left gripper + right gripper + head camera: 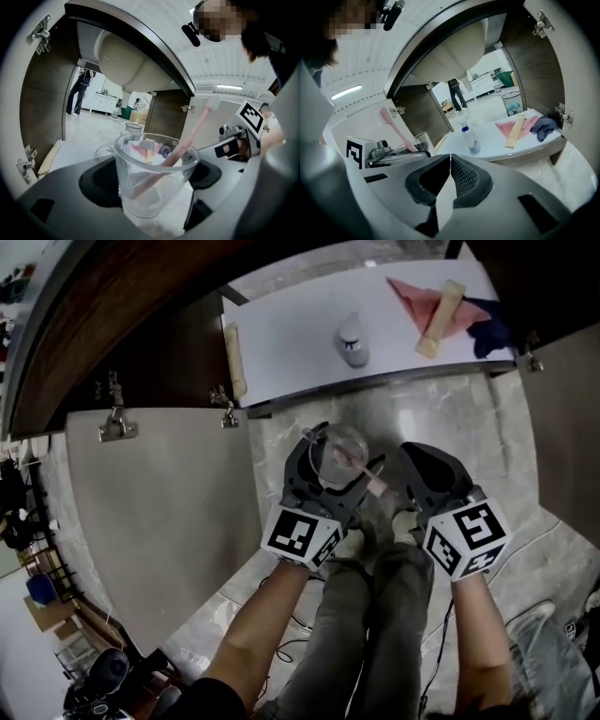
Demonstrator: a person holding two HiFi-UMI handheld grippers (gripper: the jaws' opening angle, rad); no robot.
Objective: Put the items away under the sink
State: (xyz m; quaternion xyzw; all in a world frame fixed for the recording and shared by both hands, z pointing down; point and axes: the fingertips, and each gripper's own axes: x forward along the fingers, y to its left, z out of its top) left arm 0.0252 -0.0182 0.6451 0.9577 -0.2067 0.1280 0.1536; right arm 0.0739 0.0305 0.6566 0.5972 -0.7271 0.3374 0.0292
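Cup (149,187) of clear glass, clenched between the pads of my left claw (336,463), which bear on its opposite walls below the rim. I hold it upright so that the pink toothbrush (187,140) leaning inside does not tip out. The brush stands slantwise, its head up over the rim on the side toward my right claw (450,180). That claw hangs just beside the left one, jaws pressed together on nothing; I judge it free to steady the load or to shift things on the shelf.

Ahead of both claws lies the white shelf (300,343) of the cabinet under the sink. Its doors are swung wide, the left door (159,512) flat open beside my left claw, which leaves a clear way in.

On the shelf, straight beyond the cup, is a spray bottle (352,341), upright. Beyond my right claw are a pink cloth (417,296) with a beige strip (441,320) laid across it, and a dark blue cloth (487,332) at its far side. The sink bowl (136,65) bulges overhead.

The cup is not yet on the shelf but in the air over the marble floor (553,549), short of the shelf's near edge. The bare space beside the bottle looks the likely spot, approached low to pass under the bowl
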